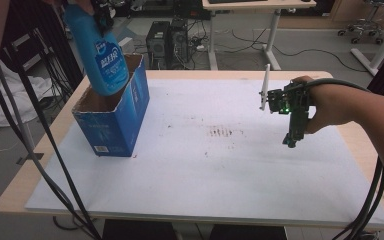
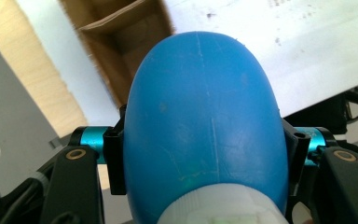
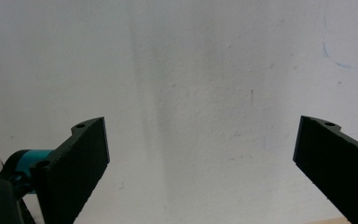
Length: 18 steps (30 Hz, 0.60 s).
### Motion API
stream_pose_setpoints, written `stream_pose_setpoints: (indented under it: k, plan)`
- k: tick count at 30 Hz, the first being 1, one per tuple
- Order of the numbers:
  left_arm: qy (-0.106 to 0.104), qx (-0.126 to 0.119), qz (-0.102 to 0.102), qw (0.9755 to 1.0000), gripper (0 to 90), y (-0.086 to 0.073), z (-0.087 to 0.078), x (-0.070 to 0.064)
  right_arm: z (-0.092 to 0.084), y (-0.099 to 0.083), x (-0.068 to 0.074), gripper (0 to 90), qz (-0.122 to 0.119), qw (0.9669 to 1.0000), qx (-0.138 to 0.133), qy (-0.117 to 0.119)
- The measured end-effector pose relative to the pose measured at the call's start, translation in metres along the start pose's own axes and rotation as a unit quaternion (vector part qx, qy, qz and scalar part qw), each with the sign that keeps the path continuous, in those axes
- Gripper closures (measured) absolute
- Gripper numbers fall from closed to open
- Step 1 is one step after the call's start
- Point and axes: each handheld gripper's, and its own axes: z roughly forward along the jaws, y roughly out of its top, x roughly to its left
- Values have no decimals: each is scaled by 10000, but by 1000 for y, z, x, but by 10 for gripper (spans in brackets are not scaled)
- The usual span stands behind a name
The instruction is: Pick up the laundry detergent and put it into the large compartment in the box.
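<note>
A pale wooden surface (image 1: 15, 192) carries a stained white sheet (image 1: 220, 165). Beyond its far edge, on the grey floor (image 1: 305, 55), stand two dark computer towers (image 1: 167, 42) amid loose cables, a white-legged desk (image 1: 240, 5), and a wheeled chair base (image 1: 362, 25) far right.

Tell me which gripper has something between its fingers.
The left gripper: its fingers clamp the blue bottle above the open blue carton. The right gripper hangs open over the bare white sheet.

one blue bottle (image 1: 100, 55), one open cardboard box (image 1: 115, 122), two grippers
</note>
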Motion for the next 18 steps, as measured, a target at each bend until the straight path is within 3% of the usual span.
stream_pose_setpoints:
  k: [6, 10, 18]
  plan:
    - [122, 95, -87, 9998, 377, 2, 8, 15, 0, -1, -1, 24, 72, 10000, 30, -7]
    - [88, 161, -77, 9998, 377, 4, 18, 22, -1, -1, -1, 24, 73, 10000, 43, 5]
    - [6, 306, 3, 9995, 377, 9, 52, 29, -1, 0, 0, 24, 102, 9999, 65, 3]
